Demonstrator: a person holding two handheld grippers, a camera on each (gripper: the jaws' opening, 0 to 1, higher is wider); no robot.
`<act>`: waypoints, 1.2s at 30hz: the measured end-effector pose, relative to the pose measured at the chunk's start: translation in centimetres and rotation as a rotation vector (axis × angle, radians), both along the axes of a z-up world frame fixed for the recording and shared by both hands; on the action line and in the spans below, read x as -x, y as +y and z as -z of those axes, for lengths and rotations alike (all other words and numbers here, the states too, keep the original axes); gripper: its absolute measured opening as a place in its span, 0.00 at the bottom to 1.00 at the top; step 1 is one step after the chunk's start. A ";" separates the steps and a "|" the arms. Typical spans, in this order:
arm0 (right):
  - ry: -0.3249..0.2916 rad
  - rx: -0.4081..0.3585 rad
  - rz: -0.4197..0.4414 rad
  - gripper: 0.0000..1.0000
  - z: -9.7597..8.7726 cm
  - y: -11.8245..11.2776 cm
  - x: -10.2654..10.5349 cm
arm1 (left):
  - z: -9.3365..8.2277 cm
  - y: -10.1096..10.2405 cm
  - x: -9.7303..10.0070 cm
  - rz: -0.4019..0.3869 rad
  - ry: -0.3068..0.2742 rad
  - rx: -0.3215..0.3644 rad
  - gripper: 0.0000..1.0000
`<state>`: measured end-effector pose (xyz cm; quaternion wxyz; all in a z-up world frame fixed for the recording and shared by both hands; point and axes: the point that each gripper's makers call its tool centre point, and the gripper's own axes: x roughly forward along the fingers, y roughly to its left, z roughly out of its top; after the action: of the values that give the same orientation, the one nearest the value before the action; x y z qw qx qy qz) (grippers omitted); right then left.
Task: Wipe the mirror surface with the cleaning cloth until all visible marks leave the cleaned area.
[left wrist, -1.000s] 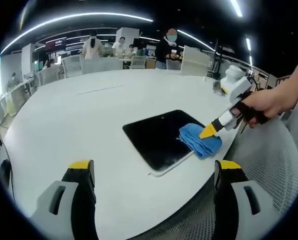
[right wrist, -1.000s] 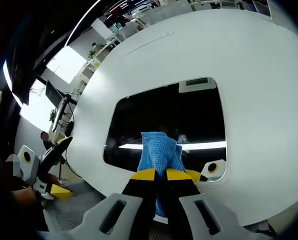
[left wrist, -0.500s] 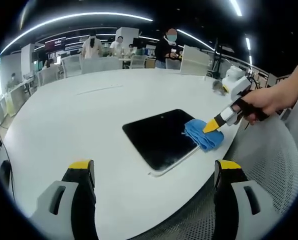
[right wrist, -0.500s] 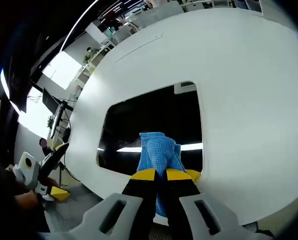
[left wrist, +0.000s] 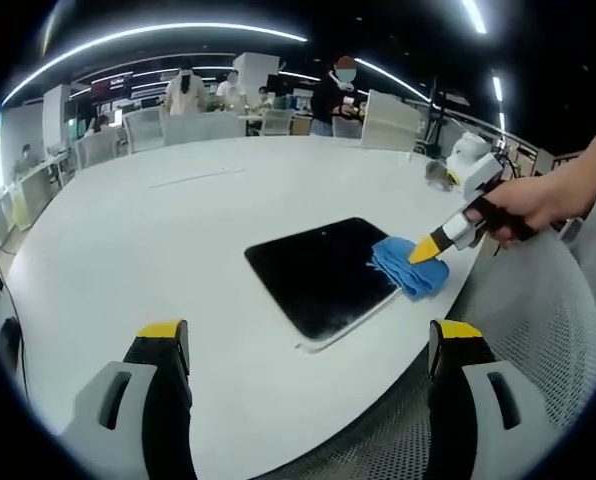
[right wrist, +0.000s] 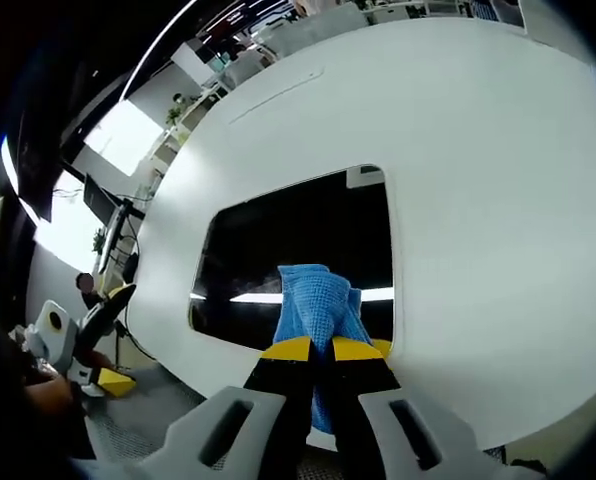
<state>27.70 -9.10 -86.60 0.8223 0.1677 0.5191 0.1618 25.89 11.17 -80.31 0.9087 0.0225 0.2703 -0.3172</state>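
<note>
Since the earlier frames the blue cleaning cloth (left wrist: 409,267) has slid from the mirror's near right corner toward the middle of its right edge, and in the right gripper view the dark pane has shifted slightly leftward. The right tongs (right wrist: 321,350) are clamped together on the blue cleaning cloth (right wrist: 318,315), pressing it onto the mirror (right wrist: 298,250) close to its near edge. In the left gripper view the right tongs (left wrist: 425,251), gripped by a hand (left wrist: 533,208), hold the cloth on the right-hand border of the mirror (left wrist: 318,272), which lies flat on the round white surface (left wrist: 158,240). The left tongs (left wrist: 308,345) stand wide apart with nothing between them, well short of the mirror. Progress, as a judgement: wiping is under way along one edge; the glass reflects ceiling lights and reads dark and even, and whether any marks are left is too fine to tell. The far and left portions appear yet to be covered
</note>
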 end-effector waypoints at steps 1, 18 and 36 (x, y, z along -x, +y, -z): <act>0.000 0.002 -0.001 0.00 0.0 -0.1 0.0 | 0.0 0.0 0.0 -0.001 0.001 0.002 0.99; 0.015 0.004 0.021 0.00 0.0 -0.4 -0.2 | -0.1 -0.1 0.0 -0.007 0.005 0.018 0.99; 0.015 0.005 0.036 0.00 0.1 -0.2 -1.5 | 0.0 0.0 0.1 -0.006 0.013 0.021 0.99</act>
<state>29.24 -9.27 -86.72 0.8216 0.1762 0.5225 0.1448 25.79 11.17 -80.27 0.9080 0.0099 0.2729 -0.3176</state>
